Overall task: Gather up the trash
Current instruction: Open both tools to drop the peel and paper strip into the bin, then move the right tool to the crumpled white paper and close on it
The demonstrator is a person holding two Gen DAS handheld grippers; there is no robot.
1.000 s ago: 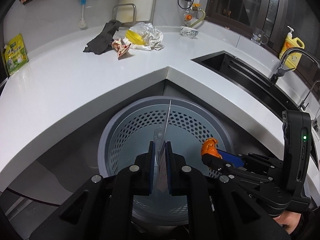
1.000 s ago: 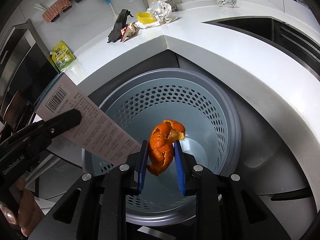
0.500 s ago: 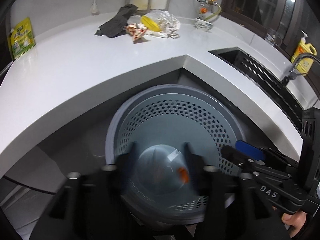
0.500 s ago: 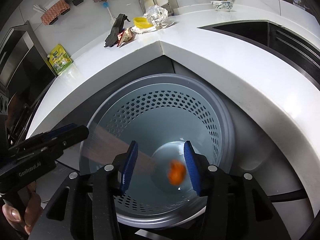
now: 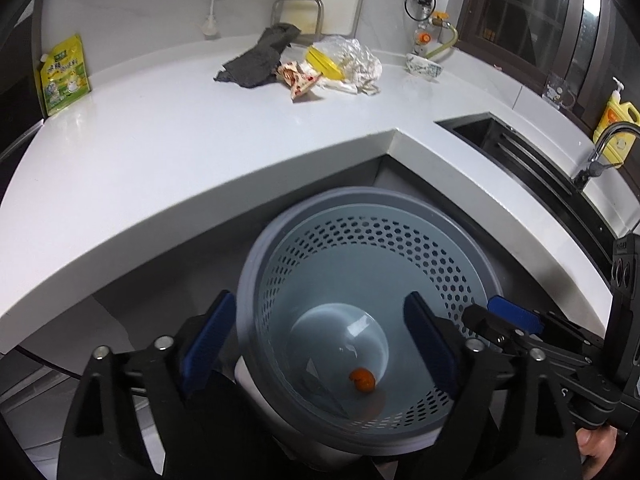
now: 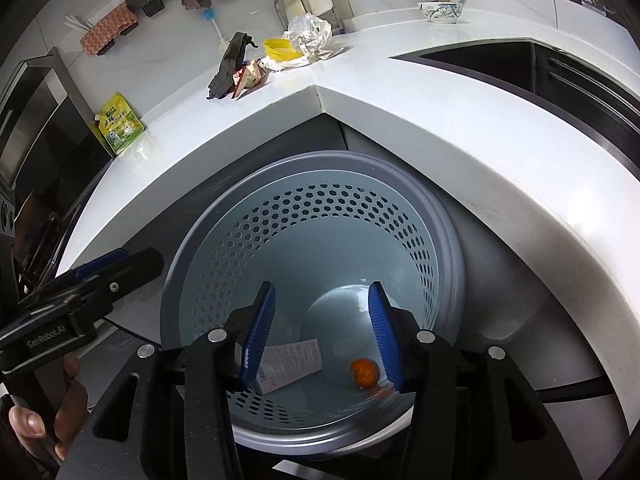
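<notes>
Left wrist view: white corner surface (image 5: 160, 148), crumpled trash pile (image 5: 320, 68) at twelve o'clock, sink (image 5: 520, 148) at two; both claws, left (image 5: 320, 344) and right (image 6: 322, 332), have just been opening, empty, above the perforated bin (image 5: 360, 240).

White tabletop (image 5: 168, 148) is wrapping round the corner. A green-yellow pouch (image 5: 64, 74) is leaning at its far left edge. A patterned bowl (image 6: 440, 11) is sitting near the wall; a yellow soap bottle (image 5: 616, 128) is standing behind the sink's faucet (image 5: 600, 152).

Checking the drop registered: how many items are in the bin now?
2. An orange peel lies on the bin floor toward the right; a printed paper slip lies left of it, partly behind a gripper finger. Anything beneath is hidden.
</notes>
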